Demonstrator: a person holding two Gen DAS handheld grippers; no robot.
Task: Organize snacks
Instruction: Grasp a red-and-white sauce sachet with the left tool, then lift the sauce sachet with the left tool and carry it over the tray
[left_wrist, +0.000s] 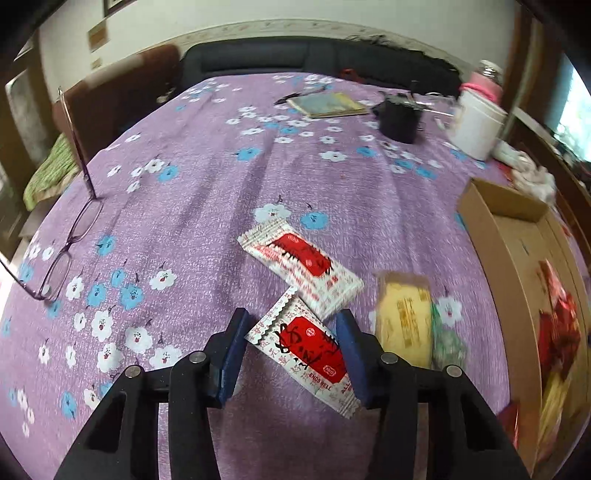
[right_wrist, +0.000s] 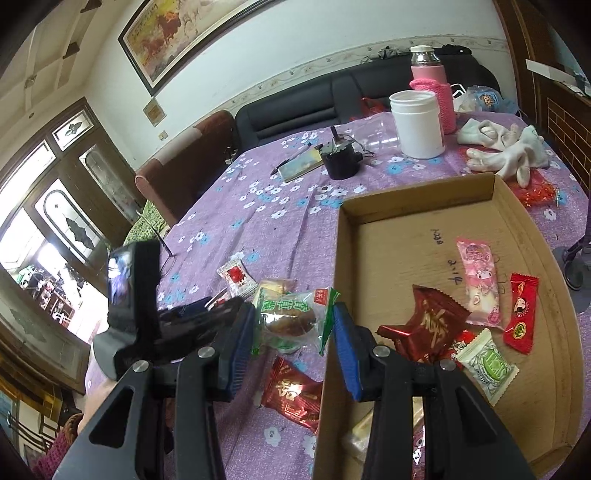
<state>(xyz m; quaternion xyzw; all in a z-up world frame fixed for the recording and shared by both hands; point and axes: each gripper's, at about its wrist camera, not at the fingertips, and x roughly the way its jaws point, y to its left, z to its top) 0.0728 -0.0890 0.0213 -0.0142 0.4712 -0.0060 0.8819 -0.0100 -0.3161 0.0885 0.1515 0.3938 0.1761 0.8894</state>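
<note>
Left gripper (left_wrist: 291, 354) fingers (left_wrist: 232, 354) close on red-white snack packet (left_wrist: 306, 350), lifted above purple tablecloth (left_wrist: 207, 192).

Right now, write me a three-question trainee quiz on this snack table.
1. True or false: the cardboard tray already holds snacks.
2. The jaws of the right gripper clamp: A) green-wrapped pastry B) pink packet C) white jar.
3. Fill in: the jaws of the left gripper clamp a red-and-white ____.
Key: 1 true; 2 A; 3 snack packet.
</note>
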